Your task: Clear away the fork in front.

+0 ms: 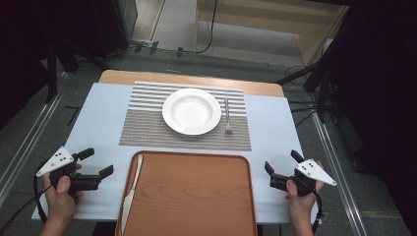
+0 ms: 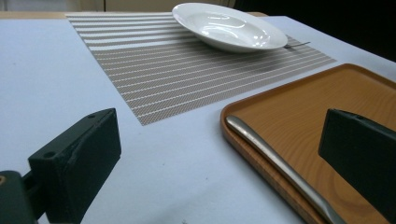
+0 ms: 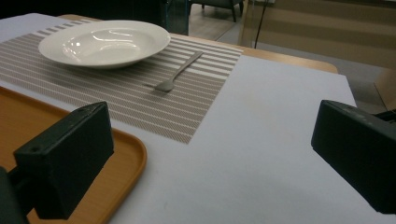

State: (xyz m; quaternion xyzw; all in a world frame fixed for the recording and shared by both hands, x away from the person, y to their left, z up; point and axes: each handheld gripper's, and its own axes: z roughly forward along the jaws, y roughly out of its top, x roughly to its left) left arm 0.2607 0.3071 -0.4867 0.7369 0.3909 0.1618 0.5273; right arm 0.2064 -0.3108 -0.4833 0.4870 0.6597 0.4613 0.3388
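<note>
Left gripper: jaws spread wide and empty, held low over the tabletop just left of the tray; in the left gripper view the knife handle lies between the two black jaws, untouched.
Right gripper: jaws spread, nothing between them, held over bare tabletop just right of the tray.
Knife: lies lengthwise inside the tray against its left rim, handle end toward the placemat. Slim, smooth, brushed metal with a rounded handle.
Tray: rectangular, rounded corners, low raised lip, orange-brown wood-grain finish, smooth. Apart from the knife it carries nothing.
Tabletop: pale blue-grey, matte, flat; a wooden edge shows at the far side.
Placemat: woven mesh, grey-brown with pale stripes that crowd toward the far edge; lies just beyond the tray.
Plate: round, white, glossy, shallow-bowled with a broad rim; sits centred on the placemat.
Fork: small, matte metal, on the placemat just right of the plate, tines toward the tray.
Progress, judged: the work appears to be laying a place setting. Plate and fork are in position; the knife is not yet lifted from the tray.
Remaining, judged: grasp the knife with the left gripper and set it beside the plate, probably on the vacant left side.
</note>
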